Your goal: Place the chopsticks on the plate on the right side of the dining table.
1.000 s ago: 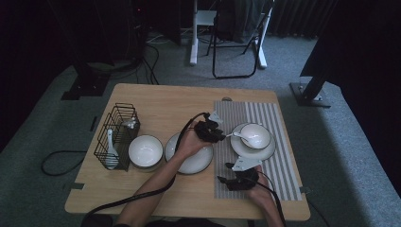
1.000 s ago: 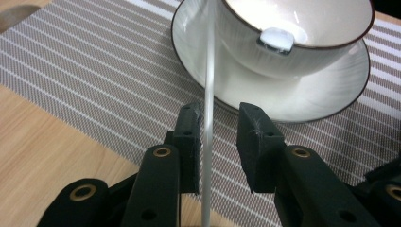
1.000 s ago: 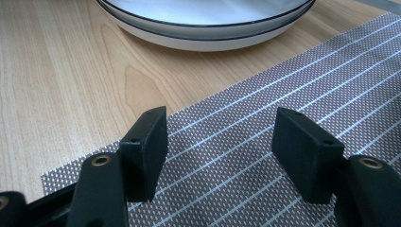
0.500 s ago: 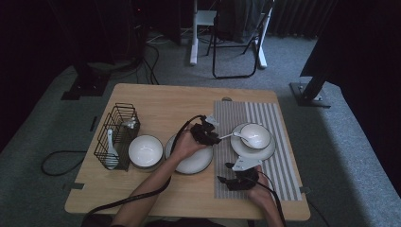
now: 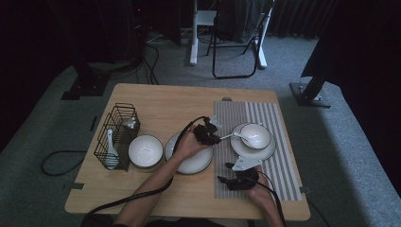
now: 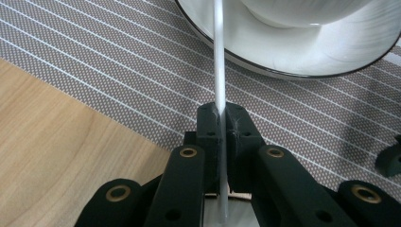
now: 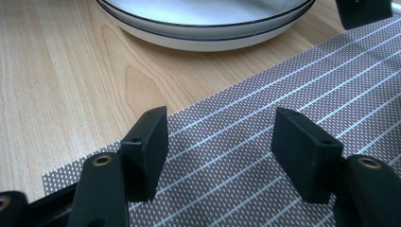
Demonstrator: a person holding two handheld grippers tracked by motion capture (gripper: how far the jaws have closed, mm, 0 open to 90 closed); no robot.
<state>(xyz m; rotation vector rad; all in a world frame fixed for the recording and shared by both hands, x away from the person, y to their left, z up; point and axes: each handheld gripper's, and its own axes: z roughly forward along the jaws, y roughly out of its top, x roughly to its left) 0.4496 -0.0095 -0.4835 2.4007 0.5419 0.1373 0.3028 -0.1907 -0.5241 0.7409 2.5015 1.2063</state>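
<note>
there, spoon (image 6: 218,56) in bowl (image 5: 255,135), handle in left tool (image 6: 221,118); right tool (image 7: 220,142) wide.

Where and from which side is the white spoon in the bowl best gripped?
By the free end of its thin handle, from the bowl's left: the spoon sticks out sideways past the plate. The left tongs are shut on it there.
</note>
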